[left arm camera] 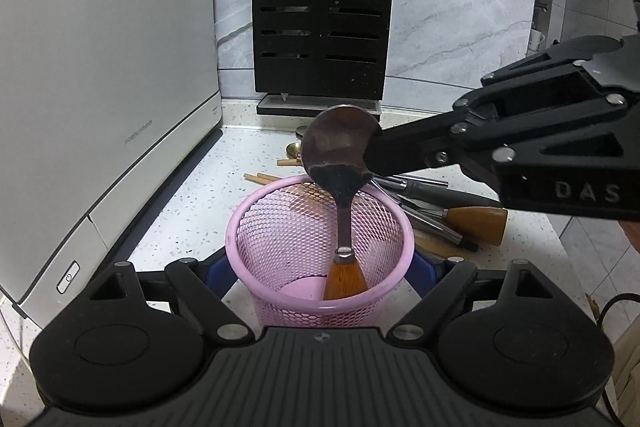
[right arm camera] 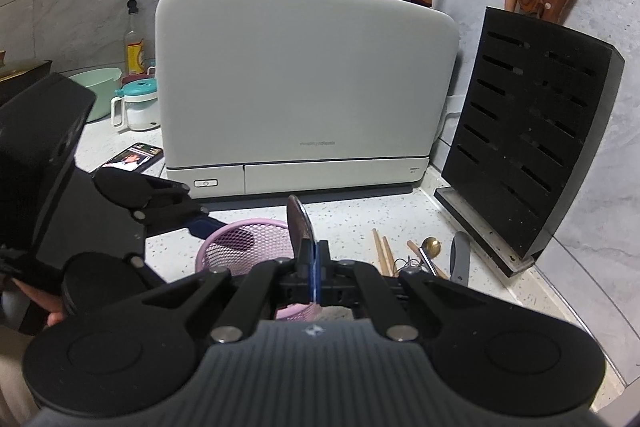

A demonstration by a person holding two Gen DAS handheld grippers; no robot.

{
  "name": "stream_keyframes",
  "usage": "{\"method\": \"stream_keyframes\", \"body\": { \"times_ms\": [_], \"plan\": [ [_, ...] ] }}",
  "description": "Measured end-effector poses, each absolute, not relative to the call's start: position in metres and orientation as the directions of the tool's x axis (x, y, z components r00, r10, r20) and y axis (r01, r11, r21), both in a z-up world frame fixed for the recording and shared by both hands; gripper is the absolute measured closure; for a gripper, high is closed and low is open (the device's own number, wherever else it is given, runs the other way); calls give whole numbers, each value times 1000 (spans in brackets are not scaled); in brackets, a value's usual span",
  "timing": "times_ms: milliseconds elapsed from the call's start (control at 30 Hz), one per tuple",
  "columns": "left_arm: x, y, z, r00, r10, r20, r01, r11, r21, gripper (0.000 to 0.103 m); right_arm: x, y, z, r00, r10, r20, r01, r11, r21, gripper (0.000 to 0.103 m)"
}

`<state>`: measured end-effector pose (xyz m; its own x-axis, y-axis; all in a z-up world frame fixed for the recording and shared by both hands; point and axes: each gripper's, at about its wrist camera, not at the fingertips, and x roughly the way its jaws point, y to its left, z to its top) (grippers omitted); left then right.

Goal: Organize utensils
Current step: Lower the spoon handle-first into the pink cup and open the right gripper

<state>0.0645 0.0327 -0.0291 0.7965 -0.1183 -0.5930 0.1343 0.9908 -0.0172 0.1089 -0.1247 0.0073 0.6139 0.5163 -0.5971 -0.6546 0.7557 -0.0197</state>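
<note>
close wrist views; shared pink basket [left arm camera: 320, 227]

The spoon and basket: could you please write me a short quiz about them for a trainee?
1. True or false: the spoon stands handle-down inside the basket.
2. Which part of the spoon does the right gripper clamp? A: wooden handle. B: bowl. C: nothing.
3. Fill in: the basket sits between the open fingers of the ___ gripper.

Key:
1. True.
2. B.
3. Left: the left gripper.
</note>
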Motion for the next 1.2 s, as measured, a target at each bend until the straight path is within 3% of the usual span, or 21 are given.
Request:
{"method": "stream_keyframes", "body": {
  "times_ms": [333, 900, 1200],
  "plan": [
    [65, 31, -30, 796, -116, -595, 138, 990, -9, 10, 113, -140, 8, 600, 512, -614, -634, 773, 25, 103],
    [68, 32, -31, 796, -104, -597, 127, 992, -4, 10, 128, -179, 21, 648, 492, -581, -510, 847, 149, 99],
    [69, 36, -30, 796, -86, -599, 108, 994, 0, 10, 147, -174, -14, 641, 373, -671, -457, 888, 58, 99]
  ]
}}
